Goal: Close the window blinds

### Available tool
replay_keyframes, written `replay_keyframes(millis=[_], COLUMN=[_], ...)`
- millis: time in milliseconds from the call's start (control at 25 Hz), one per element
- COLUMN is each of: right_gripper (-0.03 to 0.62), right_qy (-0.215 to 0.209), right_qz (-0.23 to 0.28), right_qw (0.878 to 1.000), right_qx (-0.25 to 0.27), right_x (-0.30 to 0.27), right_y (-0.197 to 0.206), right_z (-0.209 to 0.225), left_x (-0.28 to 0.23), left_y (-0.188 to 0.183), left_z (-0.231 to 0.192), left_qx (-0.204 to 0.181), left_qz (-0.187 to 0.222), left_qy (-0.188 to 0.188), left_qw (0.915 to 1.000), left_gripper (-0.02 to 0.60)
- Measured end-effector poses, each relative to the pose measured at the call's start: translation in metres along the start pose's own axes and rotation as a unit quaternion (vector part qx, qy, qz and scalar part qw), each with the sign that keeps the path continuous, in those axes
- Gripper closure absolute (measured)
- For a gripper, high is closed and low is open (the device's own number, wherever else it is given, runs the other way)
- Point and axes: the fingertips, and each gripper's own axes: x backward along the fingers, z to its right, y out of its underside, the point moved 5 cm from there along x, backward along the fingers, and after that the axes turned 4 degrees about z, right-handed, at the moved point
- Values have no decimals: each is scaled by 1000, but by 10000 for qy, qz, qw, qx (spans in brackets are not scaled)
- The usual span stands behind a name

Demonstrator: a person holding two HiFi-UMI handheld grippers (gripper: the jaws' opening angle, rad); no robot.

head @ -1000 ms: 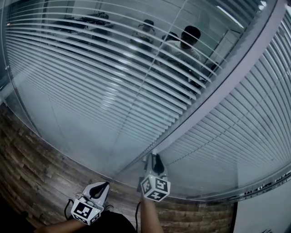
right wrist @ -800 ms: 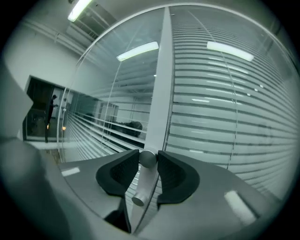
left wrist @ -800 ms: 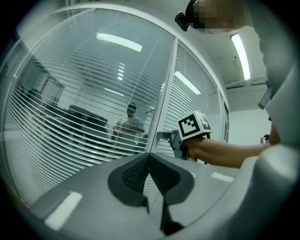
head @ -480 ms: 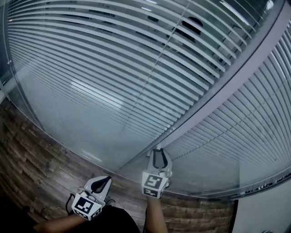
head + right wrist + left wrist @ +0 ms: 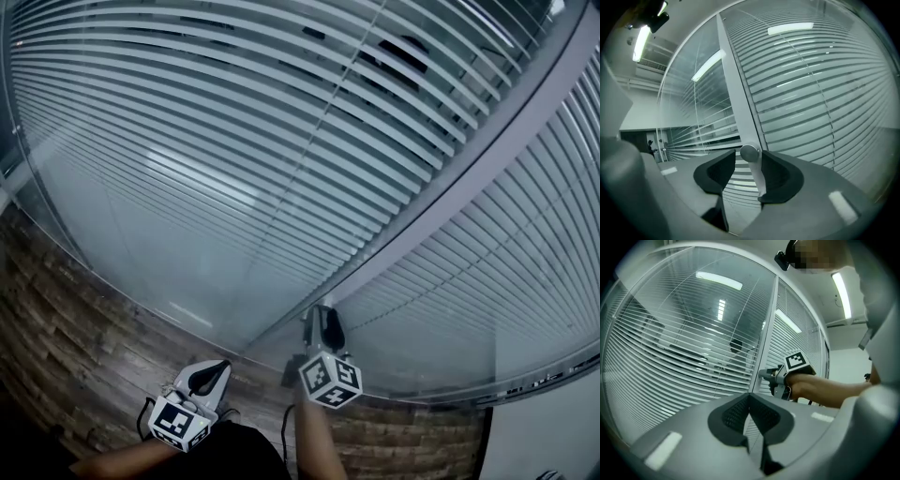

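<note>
Slats lie flatter now; only the right gripper view shows a round metal knob between the opening right tongs; left tongs closed, empty.

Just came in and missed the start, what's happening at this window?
A person is working the window blinds with two handheld grippers. The right gripper is at the round knob on the frame post, its jaws opening with the knob between them. The left gripper hangs lower, shut and empty. The slats look mostly tilted shut.
</note>
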Motion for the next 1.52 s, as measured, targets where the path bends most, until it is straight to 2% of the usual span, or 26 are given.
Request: replay_keyframes(millis=[120, 200, 320, 520, 720, 840, 1000, 1080, 1120, 1160, 1240, 1280, 1320, 1400, 1520], right_gripper=[419, 458, 459, 457, 459, 461, 463, 464, 464, 462, 457, 459, 457, 457, 459], right_qy=[75, 145, 68, -34, -11, 69, 247, 312, 306, 271, 160, 112, 92, 130, 169], right_qz=[38, 73, 54, -158, -340, -442, -678, -702, -676, -620, -446, -350, -251, -73, -22], right_qw=[10000, 9999, 9999, 9969, 9873, 9750, 9366, 9265, 9304, 9414, 9743, 9876, 9951, 9991, 9997], right_qx=[9, -30, 110, 766, 1550, 2176, 3430, 3683, 3589, 3303, 2201, 1525, 951, 406, 197], right_x=[-3, -1, 0, -3, -5, -4, -3, -4, -4, -4, -2, 0, 3, 6, 3], right_y=[-5, -8, -8, -7, -2, -7, -4, -3, -3, -4, -5, -5, -5, -7, -8], right_z=[-4, -2, 0, -2, -1, -5, -12, -12, -12, -11, -7, -4, -3, -2, -3], left_x=[2, 3, 4, 1, -2, -1, 4, 5, 5, 5, 6, 7, 8, 8, 8], left_y=[-4, -5, -5, -2, 2, -2, -1, -1, -2, -2, -2, -1, -1, -1, 0], left_z=[1, 1, -1, -4, -1, 2, 0, -1, 0, 0, 0, 0, 0, 0, 1], left_qx=[36, 38, 48, 103, 45, 55, 88, 93, 95, 95, 104, 113, 120, 122, 121], left_qz=[-6, -3, -4, -62, -77, -73, -52, -47, -44, -38, -36, -40, -43, -50, -82], left_qy=[-21, -41, -68, -49, -9, -4, -33, -56, -64, -68, -77, -81, -84, -79, -78], left_qw=[10000, 10000, 10000, 9999, 10000, 10000, 9999, 9999, 9999, 9999, 9999, 9999, 9999, 9999, 9999], left_gripper=[581, 581, 581, 581, 581, 581, 581, 581, 581, 581, 581, 581, 581, 581, 581])
